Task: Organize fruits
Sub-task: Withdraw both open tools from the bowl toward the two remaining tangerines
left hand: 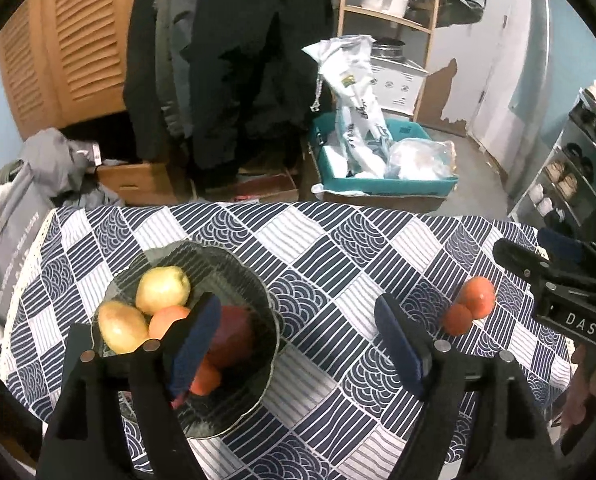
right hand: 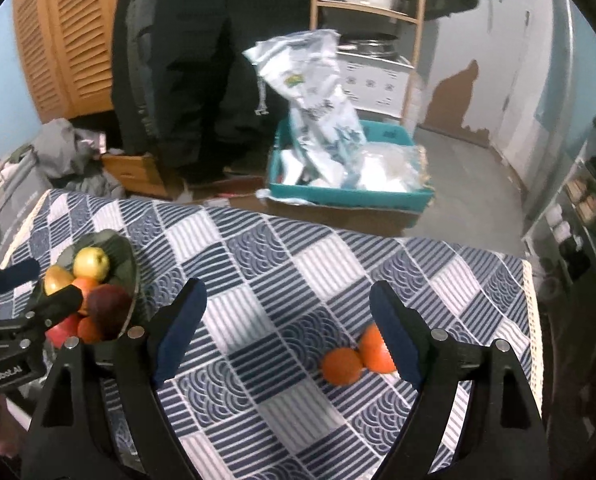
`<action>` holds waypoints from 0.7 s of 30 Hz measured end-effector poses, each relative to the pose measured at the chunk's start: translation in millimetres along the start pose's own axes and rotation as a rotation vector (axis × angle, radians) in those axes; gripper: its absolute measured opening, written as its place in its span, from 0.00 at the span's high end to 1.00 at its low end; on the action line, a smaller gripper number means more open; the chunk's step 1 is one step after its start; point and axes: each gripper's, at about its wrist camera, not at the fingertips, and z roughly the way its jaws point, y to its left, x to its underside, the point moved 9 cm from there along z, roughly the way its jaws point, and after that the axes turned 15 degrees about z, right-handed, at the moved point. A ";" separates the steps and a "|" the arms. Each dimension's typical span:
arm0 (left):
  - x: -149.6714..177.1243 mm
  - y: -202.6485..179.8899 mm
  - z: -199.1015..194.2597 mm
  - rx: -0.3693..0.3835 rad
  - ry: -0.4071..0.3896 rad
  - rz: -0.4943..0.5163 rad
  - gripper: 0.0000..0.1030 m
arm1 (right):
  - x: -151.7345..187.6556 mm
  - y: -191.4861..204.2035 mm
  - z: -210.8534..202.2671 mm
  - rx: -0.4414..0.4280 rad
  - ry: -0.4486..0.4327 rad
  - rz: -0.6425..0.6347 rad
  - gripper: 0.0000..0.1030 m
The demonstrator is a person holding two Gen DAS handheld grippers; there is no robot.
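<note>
A dark glass bowl (left hand: pixel 258 280) on the blue-and-white checked tablecloth (left hand: pixel 337 248) holds a yellow apple (left hand: pixel 162 290), a yellow pear (left hand: pixel 122 326), an orange (left hand: pixel 168 320), a dark red fruit (left hand: pixel 232 336) and a small orange (left hand: pixel 206 378). My left gripper (left hand: pixel 298 344) hangs open and empty, its left finger over the bowl. Two oranges (left hand: pixel 471 306) lie touching on the cloth to the right. In the right wrist view these two oranges (right hand: pixel 341 366) sit just inside the right finger of my open, empty right gripper (right hand: pixel 288 336). The bowl (right hand: pixel 132 272) shows at far left, with the left gripper (right hand: pixel 38 286) above it.
Beyond the table's far edge a teal crate (left hand: pixel 377 188) with plastic bags rests on a cardboard box. Dark coats (left hand: pixel 226 60) hang behind, beside a wooden shelf (left hand: pixel 385 12) with pots. A shoe rack (left hand: pixel 569 172) stands at the right, a grey bag (left hand: pixel 14 220) at the left.
</note>
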 end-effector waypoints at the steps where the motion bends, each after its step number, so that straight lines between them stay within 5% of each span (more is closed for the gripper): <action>1: -1.5 -2.6 0.8 0.005 -0.001 0.001 0.22 | -0.1 -4.7 -0.9 0.005 -0.001 0.006 0.19; 21: -29.2 -57.5 25.5 0.041 -0.015 0.075 0.17 | 1.6 -89.4 1.8 0.106 0.009 0.105 0.18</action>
